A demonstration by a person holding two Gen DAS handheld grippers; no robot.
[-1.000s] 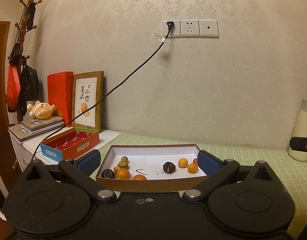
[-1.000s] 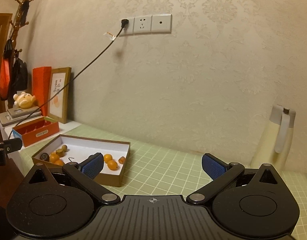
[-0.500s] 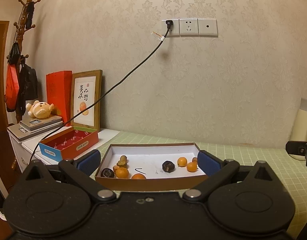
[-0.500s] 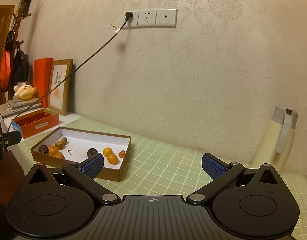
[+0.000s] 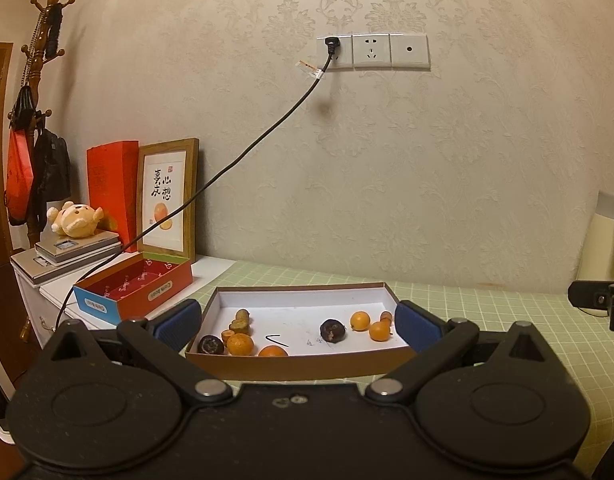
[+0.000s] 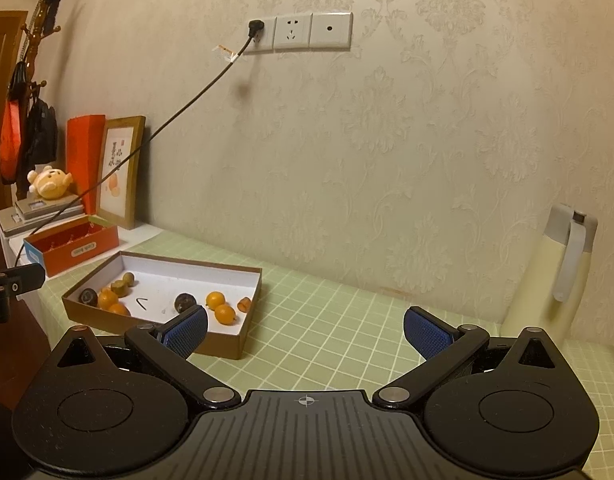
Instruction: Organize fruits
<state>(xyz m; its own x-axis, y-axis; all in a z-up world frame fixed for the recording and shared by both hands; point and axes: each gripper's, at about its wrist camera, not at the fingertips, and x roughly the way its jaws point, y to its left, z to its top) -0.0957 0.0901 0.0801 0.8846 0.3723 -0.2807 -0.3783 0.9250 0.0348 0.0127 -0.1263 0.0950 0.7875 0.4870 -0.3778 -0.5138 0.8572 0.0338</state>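
Fruit sits in the shallow box (image 5: 299, 364) on the desk (image 6: 347, 320), and we hold both tools short of it. Our left hand-held gripper (image 5: 299, 322) hangs spread wide, empty, its blue pads flanking the box's near corners in view. Inside: oranges (image 5: 240, 344) at left beside a dark fruit (image 5: 211, 345), another dark one (image 5: 332, 330) mid-box, more oranges (image 5: 379, 330) at right. Our right hand-held gripper (image 6: 305, 330) also gapes empty, the box off to its left, a bottle (image 6: 547, 276) at right.
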